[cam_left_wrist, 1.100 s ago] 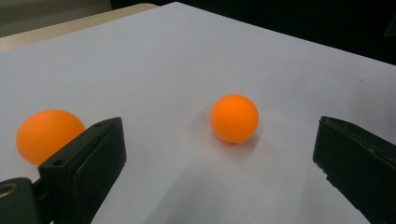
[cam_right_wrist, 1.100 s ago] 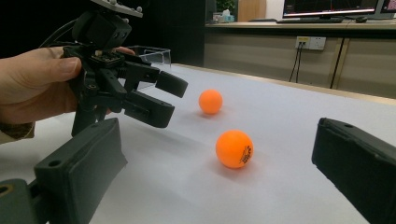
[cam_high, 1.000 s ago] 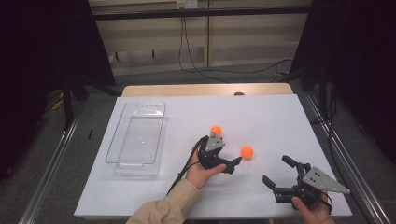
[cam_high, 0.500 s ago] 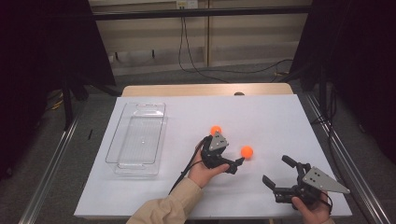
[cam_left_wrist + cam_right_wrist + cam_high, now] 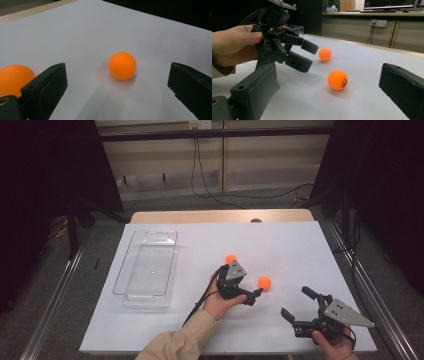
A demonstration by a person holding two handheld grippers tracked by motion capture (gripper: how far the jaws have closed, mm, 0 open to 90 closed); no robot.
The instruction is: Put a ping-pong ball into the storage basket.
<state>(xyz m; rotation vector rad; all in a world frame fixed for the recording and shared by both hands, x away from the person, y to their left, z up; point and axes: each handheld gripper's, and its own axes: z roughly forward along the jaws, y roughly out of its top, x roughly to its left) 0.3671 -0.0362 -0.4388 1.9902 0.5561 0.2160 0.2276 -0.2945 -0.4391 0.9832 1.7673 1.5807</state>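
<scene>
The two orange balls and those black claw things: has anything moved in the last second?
Barely. The left gripper has edged slightly toward the nearer orange ball, jaws open, nothing grasped. Both balls, including the farther one, the right gripper and the clear tray have stayed where they were.

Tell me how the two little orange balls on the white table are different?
The nearer round orange ball lies just ahead of the left gripper's open jaws; the farther round orange ball sits off to the side of it. The nearer ball shows small dark print in the right gripper view; the farther shows none. Both look alike in size and colour.
</scene>
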